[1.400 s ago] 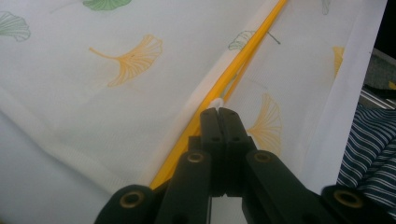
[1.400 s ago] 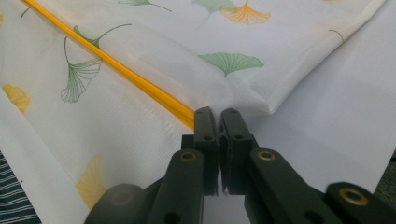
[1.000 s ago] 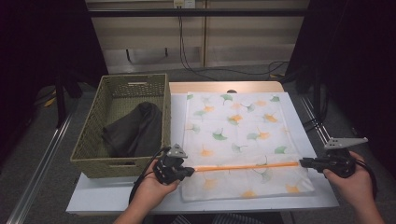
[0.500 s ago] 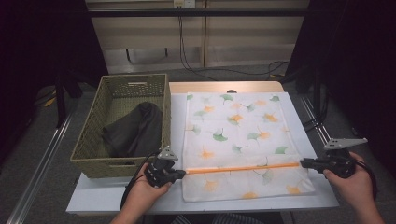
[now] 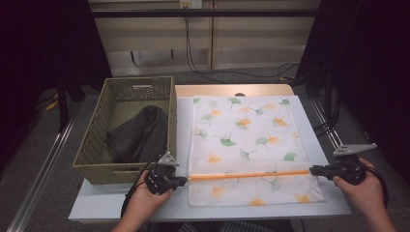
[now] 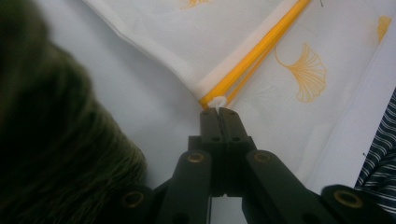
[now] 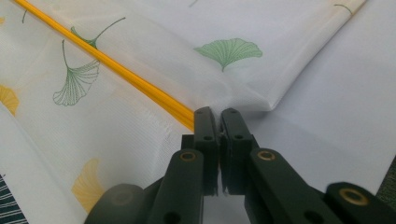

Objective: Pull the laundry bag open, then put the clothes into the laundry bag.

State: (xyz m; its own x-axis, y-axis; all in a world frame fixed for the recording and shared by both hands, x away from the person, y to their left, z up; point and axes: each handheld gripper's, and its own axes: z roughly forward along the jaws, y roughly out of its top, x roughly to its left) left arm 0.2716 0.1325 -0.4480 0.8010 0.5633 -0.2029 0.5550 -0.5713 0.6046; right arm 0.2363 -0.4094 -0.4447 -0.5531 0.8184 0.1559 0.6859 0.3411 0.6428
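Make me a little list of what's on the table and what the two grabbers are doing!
Bag: white mesh zip bag with leaf prints, flat on the table
Zipper: orange, running across the bag near the front
Left gripper: fingers shut on the zipper's white pull
Right gripper: fingers shut on the bag's edge at the zipper's other end
Basket: woven, left of the bag, holding dark cloth

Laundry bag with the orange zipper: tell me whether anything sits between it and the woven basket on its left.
Nothing visible does. The laundry bag lies flat on the table, its left edge right beside the woven basket wall. The left gripper and right gripper are shut on the zipper's two ends. A dark cloth already lies inside.
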